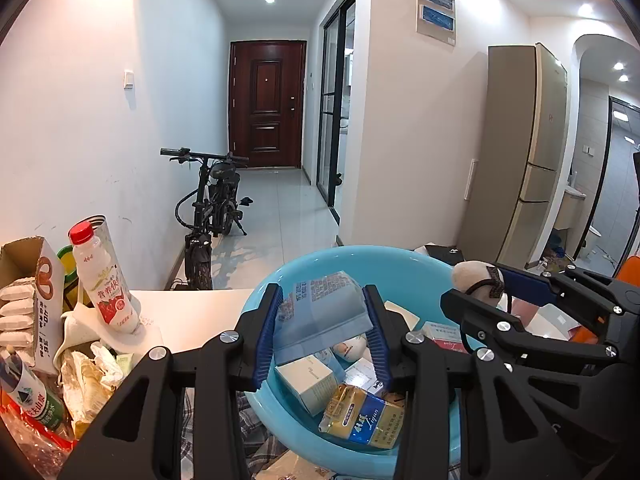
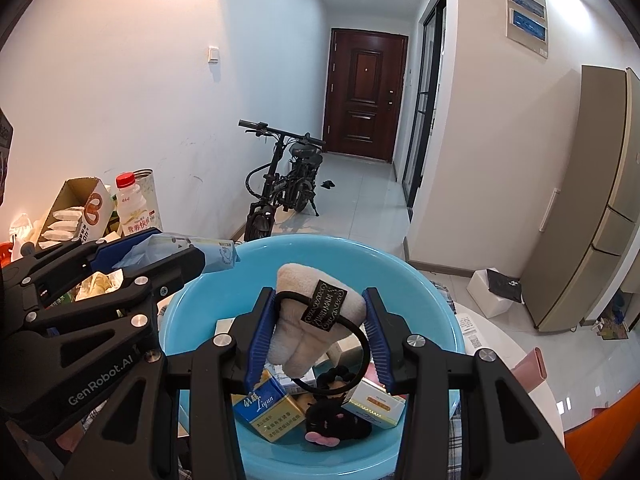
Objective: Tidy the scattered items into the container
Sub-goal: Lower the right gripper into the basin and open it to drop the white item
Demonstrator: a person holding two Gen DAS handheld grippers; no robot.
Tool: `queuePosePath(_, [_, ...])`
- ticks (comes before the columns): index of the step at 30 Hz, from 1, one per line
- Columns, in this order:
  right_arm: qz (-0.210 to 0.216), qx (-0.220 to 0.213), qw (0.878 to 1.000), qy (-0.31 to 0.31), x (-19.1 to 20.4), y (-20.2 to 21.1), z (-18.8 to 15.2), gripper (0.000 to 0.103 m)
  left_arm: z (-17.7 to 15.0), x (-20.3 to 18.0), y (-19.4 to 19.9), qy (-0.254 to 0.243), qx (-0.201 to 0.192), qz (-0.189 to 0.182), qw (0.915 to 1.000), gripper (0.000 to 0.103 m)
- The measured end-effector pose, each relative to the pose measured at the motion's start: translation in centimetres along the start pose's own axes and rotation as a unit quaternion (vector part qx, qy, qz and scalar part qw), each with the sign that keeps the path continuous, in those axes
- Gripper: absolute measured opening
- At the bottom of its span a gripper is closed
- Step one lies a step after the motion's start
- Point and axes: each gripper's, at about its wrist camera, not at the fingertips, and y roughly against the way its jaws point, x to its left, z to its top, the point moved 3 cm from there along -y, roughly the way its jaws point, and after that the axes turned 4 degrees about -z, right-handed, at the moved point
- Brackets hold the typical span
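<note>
soft cream plush scrunchie [image 2: 316, 320] clamped above round glossy basin [image 2: 432, 280].

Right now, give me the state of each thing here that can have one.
left gripper: shut on the pale blue packet, above the basin.
right gripper: shut on the beige plush hair tie.
round light blue plastic basin: partly filled with small boxes.
red-capped white drink bottle: capped, leaning.
brown front door: closed.
</note>
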Motion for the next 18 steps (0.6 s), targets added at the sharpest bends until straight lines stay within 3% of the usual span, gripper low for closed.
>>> queuePosePath(14, [0.005,0.004,1.000,0.000,0.10,-0.12,-0.20,0.046,-0.13,0.09,-0.07,0.000,0.000,0.000,1.0000,0.039])
queuePosePath(16, [0.006,0.008,1.000,-0.003,-0.06,-0.31,-0.29,0.052,-0.15,0.29,-0.08,0.002,0.000,0.003,1.0000,0.039])
queuePosePath(18, [0.003,0.012,1.000,-0.006,-0.36,-0.44,-0.38,0.067,-0.10,0.60,-0.05,0.005,-0.001,0.005,1.0000,0.039])
